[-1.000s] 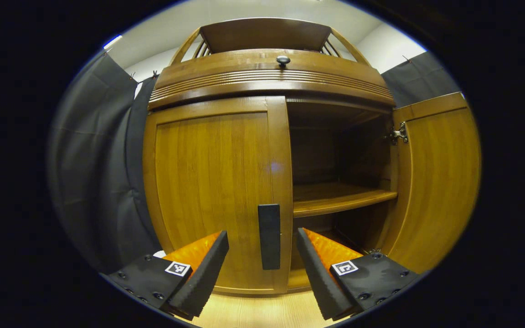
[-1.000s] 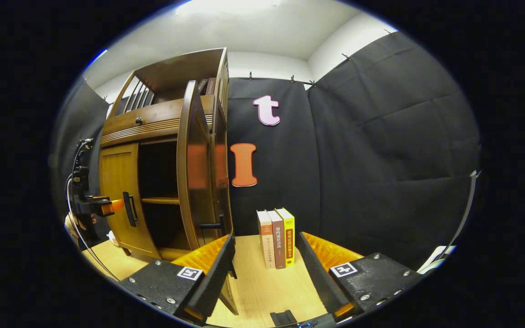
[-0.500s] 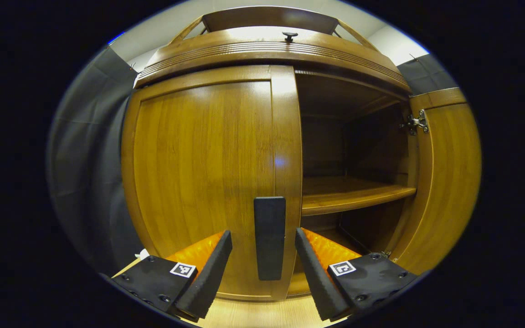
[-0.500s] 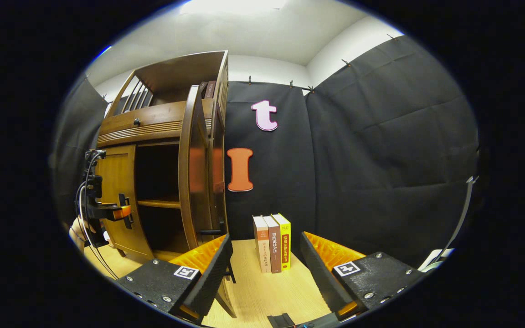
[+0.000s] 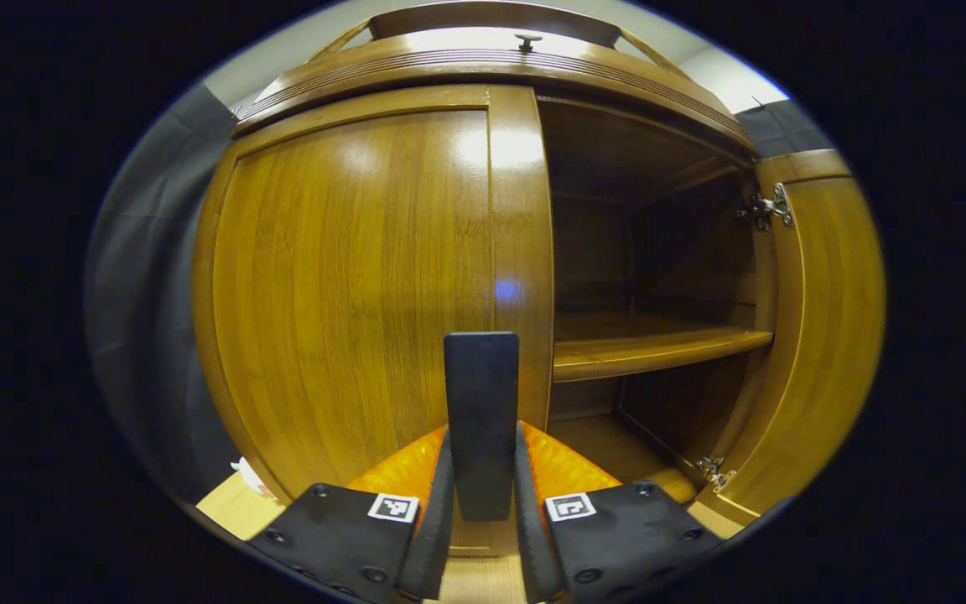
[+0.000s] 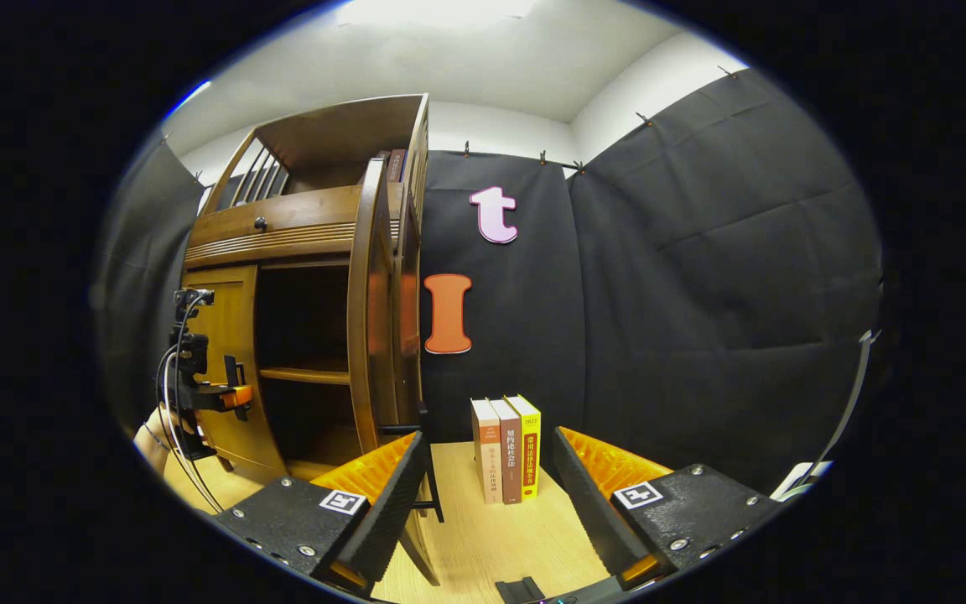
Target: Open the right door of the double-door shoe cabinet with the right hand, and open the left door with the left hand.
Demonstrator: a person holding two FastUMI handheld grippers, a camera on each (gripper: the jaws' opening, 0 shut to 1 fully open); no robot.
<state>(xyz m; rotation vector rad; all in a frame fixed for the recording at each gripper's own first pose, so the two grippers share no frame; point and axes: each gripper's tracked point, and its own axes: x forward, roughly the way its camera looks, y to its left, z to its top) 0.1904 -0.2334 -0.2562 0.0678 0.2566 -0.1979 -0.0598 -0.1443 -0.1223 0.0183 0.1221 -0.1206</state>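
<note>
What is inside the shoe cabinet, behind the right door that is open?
Behind the open right door the shoe cabinet shows one bare wooden shelf and a dark back wall. Nothing visible lies on it. The closed left door covers the other half.

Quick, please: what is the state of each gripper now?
Left gripper: shut on the left door handle.
Right gripper: open, holding nothing.

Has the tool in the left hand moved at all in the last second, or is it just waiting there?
Yes. The left tool has moved forward to the closed left door; its fingers now press either side of the dark handle, which looms larger than before.
</note>
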